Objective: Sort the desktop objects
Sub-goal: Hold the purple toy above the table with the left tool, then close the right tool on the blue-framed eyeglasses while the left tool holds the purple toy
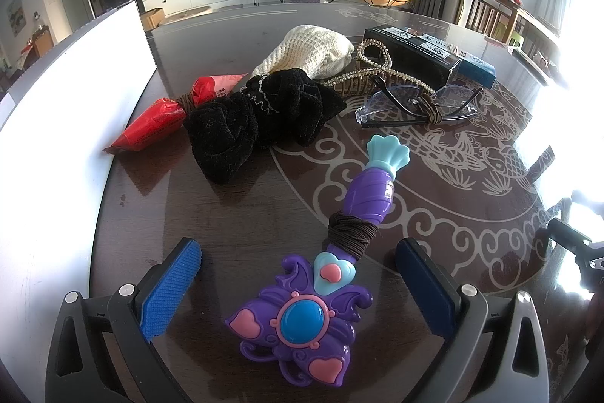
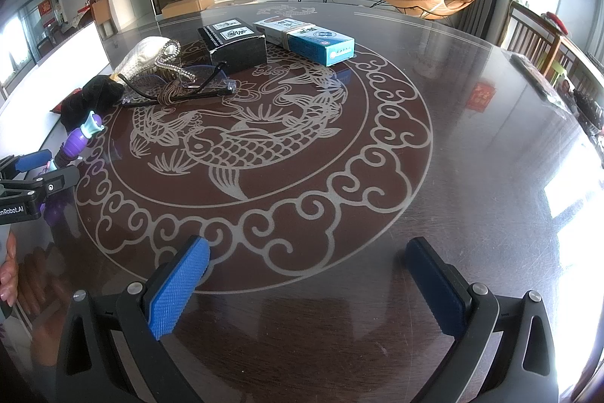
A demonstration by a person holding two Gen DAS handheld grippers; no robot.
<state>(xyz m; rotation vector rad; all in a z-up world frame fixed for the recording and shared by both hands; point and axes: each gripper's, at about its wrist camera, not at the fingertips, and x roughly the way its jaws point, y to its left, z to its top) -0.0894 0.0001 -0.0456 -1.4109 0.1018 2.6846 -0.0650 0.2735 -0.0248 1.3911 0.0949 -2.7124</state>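
Note:
A purple toy wand (image 1: 321, 274) with a teal tip and a brown band around its stem lies on the dark round table (image 1: 226, 214). My left gripper (image 1: 298, 252) is open and straddles the wand's head, blue pads on either side, not touching. Behind it lie a black scrunchie (image 1: 260, 116), a red snack packet (image 1: 162, 116), a cream knit pouch (image 1: 309, 51), a pearl hair claw (image 1: 373, 70), clear glasses (image 1: 415, 101) and a black box (image 1: 411, 51). My right gripper (image 2: 305, 252) is open over bare table, with the wand (image 2: 79, 138) far to its left.
A white board (image 1: 68, 123) stands along the table's left side. A blue-and-white box (image 2: 305, 38) lies beside the black box (image 2: 234, 44) at the back. A hand (image 2: 9, 274) shows at the left edge of the right wrist view. Wooden chairs (image 2: 536, 44) stand at the right.

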